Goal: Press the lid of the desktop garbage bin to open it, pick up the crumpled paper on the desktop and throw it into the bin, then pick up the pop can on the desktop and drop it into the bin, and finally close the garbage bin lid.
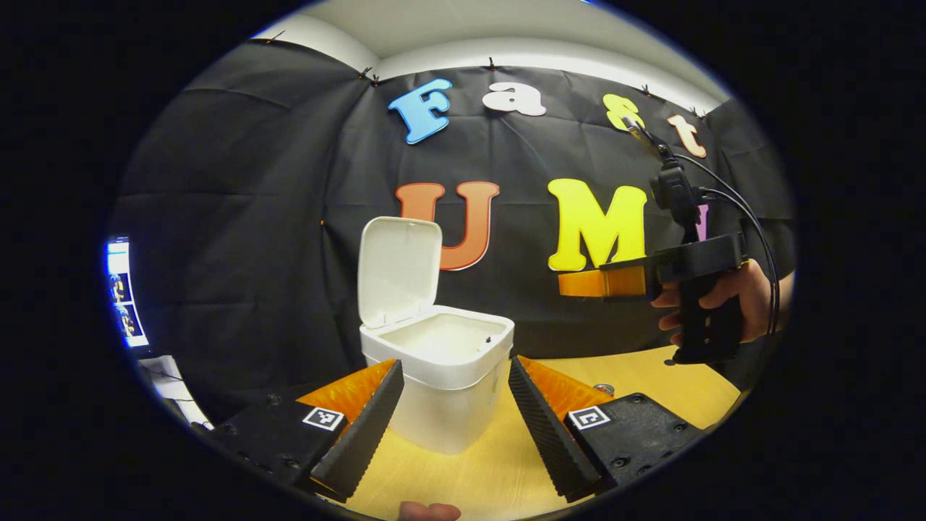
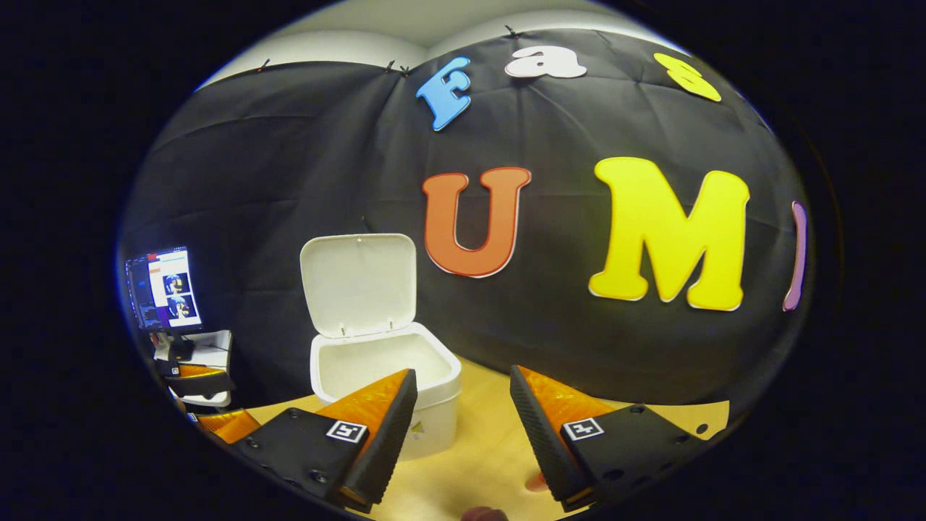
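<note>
In the left gripper view, a lit monitor [image 1: 124, 297] shows at the far left edge, with a pale stand [image 1: 168, 376] below it. Next comes the left gripper [image 1: 454, 376], low in the view, its two fingers spread wide with nothing between them; they frame the white desktop garbage bin [image 1: 448, 391], which stands on the wooden tabletop [image 1: 651, 383] just beyond the fingertips. The bin's lid [image 1: 398, 269] stands upright on its rear hinge, so the bin is open, and its pale inside looks bare from this angle, though the bottom is hidden. Just right of the left gripper's right finger, the silver top of a pop can [image 1: 603, 389] peeks out on the table, mostly hidden behind that finger. Farther right and higher, a hand [image 1: 731, 300] grips the handle of the right gripper [image 1: 600, 281], which hangs in the air above the table, well apart from the bin, seen side-on.

In the right gripper view, the monitor [image 2: 163, 289] sits at the left with a stand and some equipment [image 2: 195, 376] beneath it. The open bin [image 2: 434, 427] stands left of centre, its lid [image 2: 358, 284] tilted up against the black cloth wall [image 2: 289, 181], and the right gripper's left finger overlaps the bin's front. The right gripper [image 2: 463, 383] has its fingers set wide apart and empty, over bare tabletop [image 2: 477, 449]. The crumpled paper cannot be made out on the table.
</note>
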A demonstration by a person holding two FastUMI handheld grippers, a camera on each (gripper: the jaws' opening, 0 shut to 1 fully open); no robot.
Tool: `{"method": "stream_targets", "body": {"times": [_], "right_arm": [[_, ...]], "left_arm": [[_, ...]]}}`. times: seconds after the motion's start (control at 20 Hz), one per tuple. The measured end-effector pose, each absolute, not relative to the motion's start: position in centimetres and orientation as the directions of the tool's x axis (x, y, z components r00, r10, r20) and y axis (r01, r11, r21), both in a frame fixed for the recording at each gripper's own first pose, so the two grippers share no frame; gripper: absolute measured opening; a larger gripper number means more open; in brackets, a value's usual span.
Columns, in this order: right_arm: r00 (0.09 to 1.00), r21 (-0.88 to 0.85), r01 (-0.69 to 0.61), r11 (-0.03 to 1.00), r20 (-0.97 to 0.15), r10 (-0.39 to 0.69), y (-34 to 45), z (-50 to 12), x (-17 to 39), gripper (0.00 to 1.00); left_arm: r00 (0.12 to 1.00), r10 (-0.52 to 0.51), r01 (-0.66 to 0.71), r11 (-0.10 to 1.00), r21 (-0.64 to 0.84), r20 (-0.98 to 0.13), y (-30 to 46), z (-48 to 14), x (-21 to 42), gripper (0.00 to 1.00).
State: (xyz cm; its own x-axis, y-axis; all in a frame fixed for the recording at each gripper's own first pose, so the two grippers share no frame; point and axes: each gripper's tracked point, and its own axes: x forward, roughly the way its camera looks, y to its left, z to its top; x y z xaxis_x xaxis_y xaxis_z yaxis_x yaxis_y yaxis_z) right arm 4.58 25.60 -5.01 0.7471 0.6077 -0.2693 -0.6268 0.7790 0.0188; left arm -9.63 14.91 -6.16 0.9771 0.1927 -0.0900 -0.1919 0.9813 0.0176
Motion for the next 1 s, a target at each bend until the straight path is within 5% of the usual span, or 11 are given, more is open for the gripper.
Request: {"method": "stream_targets", "body": {"times": [0.7,1.0], "right_arm": [[0.935,-0.025,-0.287,0.958,-0.227,0.274,1.9,-4.6,0.6,0.83],[0.951,-0.061,-0.183,0.981,-0.264,0.161,-5.2,-5.7,-0.6,0.83]], "left_arm": [[0.968,-0.134,0.143,0.989,0.024,-0.211,-0.8,-12.8,-4.7,0.97],[0.946,-0.138,0.140,0.990,-0.015,-0.294,-3.7,-18.5,-1.5,0.97]]}}
